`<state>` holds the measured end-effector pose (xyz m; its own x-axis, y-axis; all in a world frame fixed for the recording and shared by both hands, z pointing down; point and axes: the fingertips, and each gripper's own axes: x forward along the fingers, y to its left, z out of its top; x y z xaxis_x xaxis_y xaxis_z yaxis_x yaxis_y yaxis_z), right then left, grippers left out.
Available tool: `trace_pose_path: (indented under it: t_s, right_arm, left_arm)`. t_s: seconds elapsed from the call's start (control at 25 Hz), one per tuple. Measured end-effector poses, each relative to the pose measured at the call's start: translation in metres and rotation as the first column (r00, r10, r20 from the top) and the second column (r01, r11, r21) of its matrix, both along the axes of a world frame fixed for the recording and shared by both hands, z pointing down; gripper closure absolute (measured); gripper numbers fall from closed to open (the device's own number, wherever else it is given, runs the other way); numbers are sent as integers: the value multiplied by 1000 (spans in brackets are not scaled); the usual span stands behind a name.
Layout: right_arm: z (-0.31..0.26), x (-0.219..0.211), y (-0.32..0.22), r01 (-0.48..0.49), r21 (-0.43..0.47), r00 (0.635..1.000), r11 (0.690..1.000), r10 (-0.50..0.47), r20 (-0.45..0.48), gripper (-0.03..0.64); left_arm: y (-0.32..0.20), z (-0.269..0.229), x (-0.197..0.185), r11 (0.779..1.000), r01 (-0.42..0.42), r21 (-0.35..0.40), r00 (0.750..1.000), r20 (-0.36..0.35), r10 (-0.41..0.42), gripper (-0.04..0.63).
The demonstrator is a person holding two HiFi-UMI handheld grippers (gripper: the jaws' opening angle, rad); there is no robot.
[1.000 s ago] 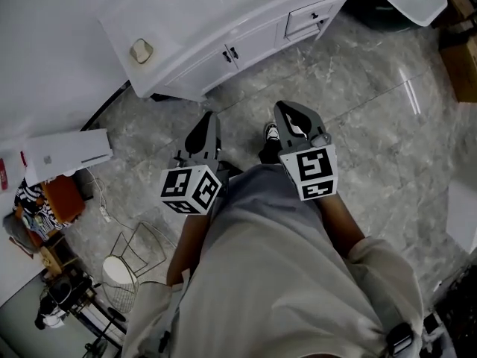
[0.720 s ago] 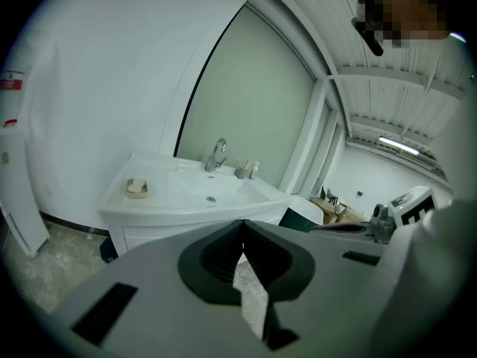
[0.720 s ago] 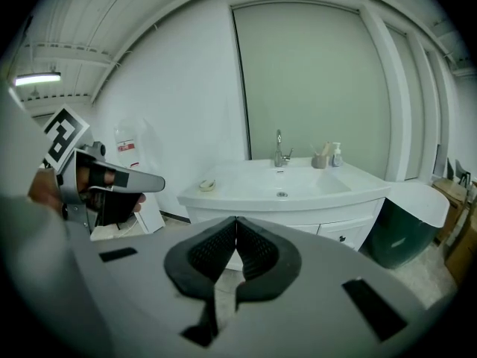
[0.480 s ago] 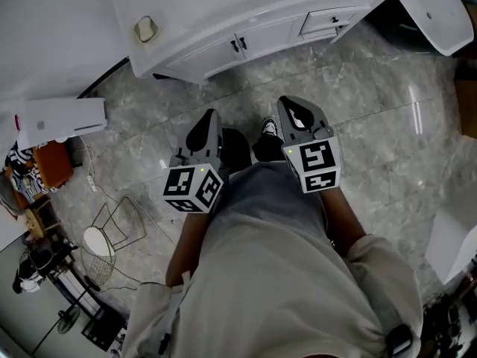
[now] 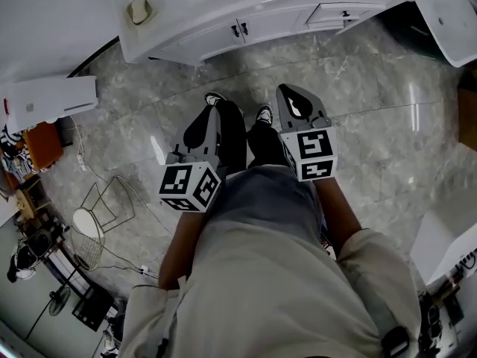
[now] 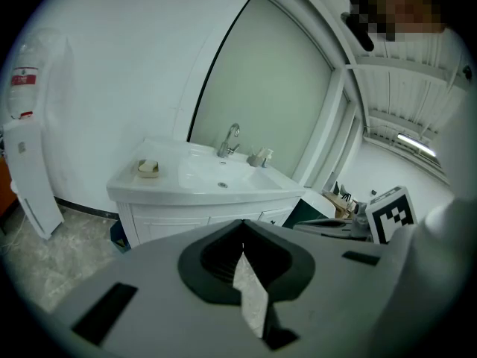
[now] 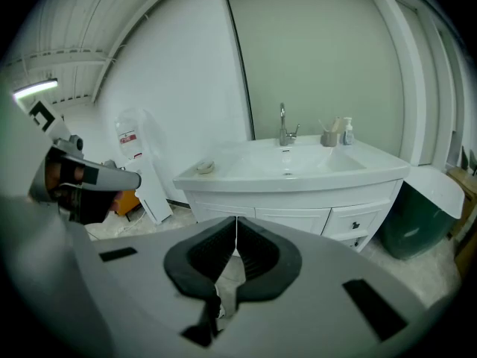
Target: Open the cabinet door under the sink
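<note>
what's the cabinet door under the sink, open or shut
Shut. Both cabinet doors lie flush, their handles side by side, with no gap showing.

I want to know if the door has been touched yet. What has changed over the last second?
The cabinet has slid toward the top of the head view, and the person's left shoe has stepped into sight. Nothing was taken hold of or let go. The left gripper and right gripper stay shut and empty, and the cabinet doors stay closed.

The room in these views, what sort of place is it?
Probably a bathroom: a white sink cabinet with a tap, a soap dish on its top, and a grey stone-tiled floor.
</note>
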<state>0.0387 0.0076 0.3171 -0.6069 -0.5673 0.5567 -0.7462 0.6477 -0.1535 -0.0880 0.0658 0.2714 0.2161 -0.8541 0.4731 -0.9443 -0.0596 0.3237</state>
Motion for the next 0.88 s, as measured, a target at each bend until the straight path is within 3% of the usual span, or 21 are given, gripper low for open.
trace_pose_path:
  t_s: [0.32, 0.6, 0.88]
  right_arm:
    - [25, -9, -22, 24, 2, 1000, 1000, -24, -9, 604]
    - [46, -24, -48, 33, 8, 999, 999, -33, -16, 604]
    - [75, -44, -66, 43, -24, 999, 999, -43, -8, 603]
  left_arm:
    - [-7, 13, -8, 998, 58, -1, 998, 1, -58, 595]
    - [-13, 29, -27, 992, 130, 2, 990, -62, -130, 595]
    - [-12, 53, -34, 990, 137, -25, 988, -71, -139, 595]
